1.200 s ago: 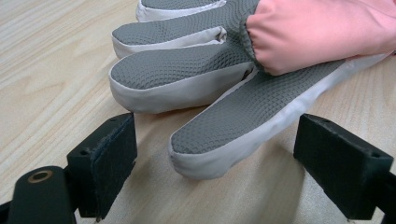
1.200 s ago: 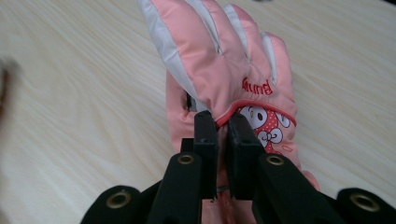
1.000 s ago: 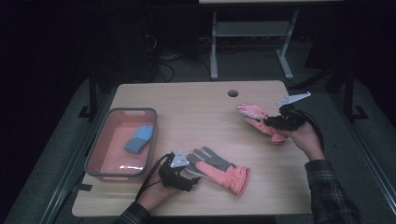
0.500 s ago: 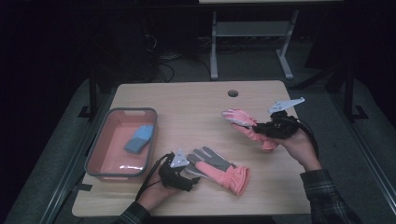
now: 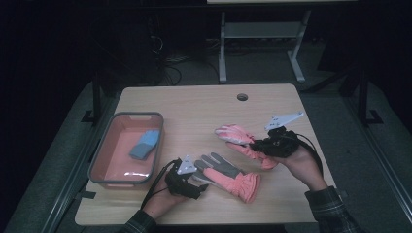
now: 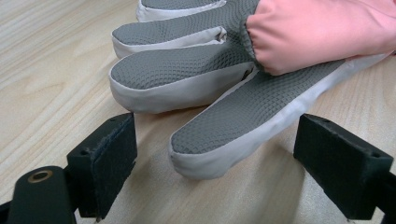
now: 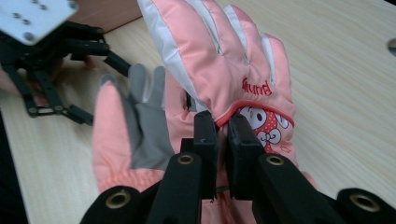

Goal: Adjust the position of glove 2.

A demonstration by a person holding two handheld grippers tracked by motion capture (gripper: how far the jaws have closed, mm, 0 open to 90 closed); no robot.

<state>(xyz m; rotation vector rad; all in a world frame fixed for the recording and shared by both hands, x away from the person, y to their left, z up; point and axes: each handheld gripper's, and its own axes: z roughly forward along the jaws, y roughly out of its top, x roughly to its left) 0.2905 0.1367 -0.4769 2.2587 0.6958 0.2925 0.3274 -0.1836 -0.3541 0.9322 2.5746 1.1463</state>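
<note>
Your right gripper [image 7: 223, 133] pinches the lifted glove [image 7: 224, 60]; left gripper [image 6: 215, 158], jaws wide, straddles the table glove's [image 6: 243, 93] fingertip—clamp next.

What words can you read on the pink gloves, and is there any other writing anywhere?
"Miune", roughly: red letters on the back of the held glove, above a cartoon face patch; the letters are blurred, so the spelling is unsure.
The glove lying palm up on the table: no writing on its grey grip side.
The pink tray and the blue cloth in it: no writing to be made out.
</note>
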